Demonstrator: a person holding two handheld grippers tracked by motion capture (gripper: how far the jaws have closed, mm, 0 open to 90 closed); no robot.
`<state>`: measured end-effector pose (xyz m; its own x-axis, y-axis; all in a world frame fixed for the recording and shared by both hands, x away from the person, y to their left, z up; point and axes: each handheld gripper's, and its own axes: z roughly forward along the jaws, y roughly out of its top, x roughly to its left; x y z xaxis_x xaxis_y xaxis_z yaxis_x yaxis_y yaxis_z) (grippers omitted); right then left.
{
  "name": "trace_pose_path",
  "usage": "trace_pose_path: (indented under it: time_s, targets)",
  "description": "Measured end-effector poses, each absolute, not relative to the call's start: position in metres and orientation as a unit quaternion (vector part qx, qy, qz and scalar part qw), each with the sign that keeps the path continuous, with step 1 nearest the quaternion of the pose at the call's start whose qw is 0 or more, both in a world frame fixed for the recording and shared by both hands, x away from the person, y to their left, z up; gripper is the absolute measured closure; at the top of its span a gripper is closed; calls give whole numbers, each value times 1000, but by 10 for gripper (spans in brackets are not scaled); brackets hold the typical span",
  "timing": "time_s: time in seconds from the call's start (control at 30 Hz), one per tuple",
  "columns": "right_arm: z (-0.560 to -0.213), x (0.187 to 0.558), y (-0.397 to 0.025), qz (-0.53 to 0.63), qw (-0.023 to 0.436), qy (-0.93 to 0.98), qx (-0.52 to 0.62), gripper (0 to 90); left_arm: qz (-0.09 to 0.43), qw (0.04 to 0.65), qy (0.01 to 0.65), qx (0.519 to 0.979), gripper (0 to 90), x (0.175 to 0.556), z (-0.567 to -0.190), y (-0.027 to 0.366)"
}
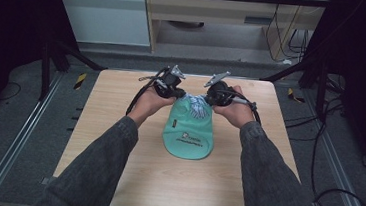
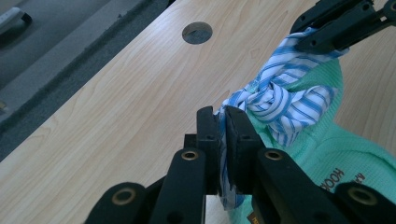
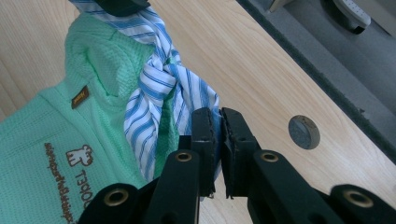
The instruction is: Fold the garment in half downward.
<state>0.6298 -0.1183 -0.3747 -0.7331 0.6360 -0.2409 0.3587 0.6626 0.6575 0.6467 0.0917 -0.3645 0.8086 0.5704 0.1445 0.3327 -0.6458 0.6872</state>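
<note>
Knot in blue-striped white cloth strip already formed atop mint-green waffle-knit garment; left gripper and right gripper each pinching one end, tightening apparently remaining.

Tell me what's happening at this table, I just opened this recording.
A person works a handheld gripper in each hand over a wooden table. A mint green garment with a printed logo lies in the middle, and a blue-and-white striped tie at its far end is knotted. The left gripper is shut on one end of the striped tie, and the right gripper is shut on the other end, so it looks like the knot is being tied or pulled tight.
</note>
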Motion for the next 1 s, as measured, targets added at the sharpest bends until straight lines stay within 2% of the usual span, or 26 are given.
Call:
trace_pose_path:
  time_s: [0.47, 0.77, 1.0]
  targets:
    - [-374, 584, -111, 282, 269, 881, 269, 844, 206, 333, 251, 885, 849, 605, -370, 89]
    - [-376, 589, -107, 288, 264, 882, 263, 844, 204, 341, 250, 883, 849, 608, -373, 98]
    - [-379, 578, -103, 286, 269, 885, 252, 844, 212, 344, 240, 883, 847, 598, -373, 100]
